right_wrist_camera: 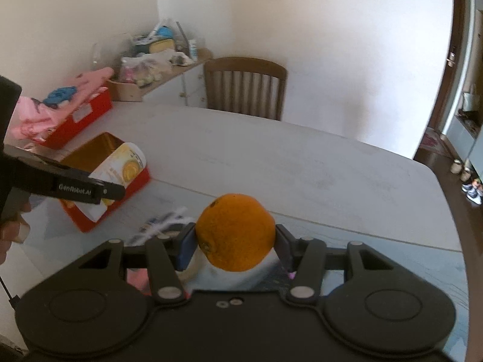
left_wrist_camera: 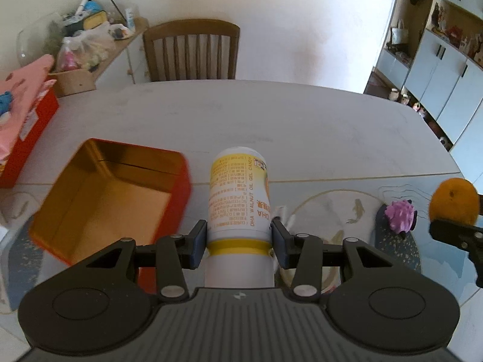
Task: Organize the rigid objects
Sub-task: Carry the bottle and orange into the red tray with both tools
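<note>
Left gripper clamped on white bottle with yellow label, pads pressing both sides near its yellow band, bottle lifted off the table. Right gripper clamped on an orange, pads on both sides, also lifted. Open red tin, gold inside, sits just left of the bottle; nothing visible inside it. In the right wrist view the bottle hangs in front of the tin. Purple spiky ball lies on the blue placemat to the right. Crumpled white wrapper on the mat near the orange. Farther left, second red box piled with pink cloth. Grey table beyond, wooden chair at far edge.
</note>
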Available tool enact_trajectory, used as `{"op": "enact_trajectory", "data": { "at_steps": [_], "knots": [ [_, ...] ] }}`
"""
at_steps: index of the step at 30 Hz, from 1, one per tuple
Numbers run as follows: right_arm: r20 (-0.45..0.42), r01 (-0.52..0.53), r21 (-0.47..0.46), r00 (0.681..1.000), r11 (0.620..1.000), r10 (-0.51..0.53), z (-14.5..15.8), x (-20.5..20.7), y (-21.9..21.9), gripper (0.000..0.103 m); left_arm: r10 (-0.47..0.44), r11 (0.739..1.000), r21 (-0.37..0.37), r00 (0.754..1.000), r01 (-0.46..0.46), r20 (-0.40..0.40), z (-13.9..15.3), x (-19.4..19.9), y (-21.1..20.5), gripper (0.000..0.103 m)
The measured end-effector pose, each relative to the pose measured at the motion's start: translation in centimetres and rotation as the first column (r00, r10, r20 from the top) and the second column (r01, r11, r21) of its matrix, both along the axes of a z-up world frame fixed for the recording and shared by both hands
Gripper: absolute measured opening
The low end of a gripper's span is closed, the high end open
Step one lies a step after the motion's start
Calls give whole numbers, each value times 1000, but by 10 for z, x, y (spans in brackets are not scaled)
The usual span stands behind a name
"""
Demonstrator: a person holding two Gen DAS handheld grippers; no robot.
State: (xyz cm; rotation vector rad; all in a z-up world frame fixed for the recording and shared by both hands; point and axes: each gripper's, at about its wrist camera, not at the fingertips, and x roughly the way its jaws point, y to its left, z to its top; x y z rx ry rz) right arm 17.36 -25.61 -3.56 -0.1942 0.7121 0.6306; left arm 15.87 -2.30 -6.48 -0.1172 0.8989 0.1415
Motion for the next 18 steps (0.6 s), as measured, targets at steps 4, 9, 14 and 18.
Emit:
{"op": "enact_trajectory", "data": {
  "at_steps": [4, 9, 14, 18],
  "knots": [
    [-6, -42, 11, 999, 999, 42, 6, -6, 32, 53, 7, 1000, -14, 1000, -7, 12, 6, -17, 28, 44],
    [4, -90, 9, 996, 996, 90, 11, -15, 75, 53, 30, 999, -12, 999, -30, 17, 8, -35, 66, 44],
    [-9, -125, 18, 992, 992, 126, 13, -17, 112, 53, 49, 999, -7, 999, -49, 16, 8, -44, 105, 44],
    [-32, -123, 21, 992, 992, 123, 8, -10, 140, 53, 51, 999, 4, 999, -51, 6, 4, -47, 130, 44]
  ]
}}
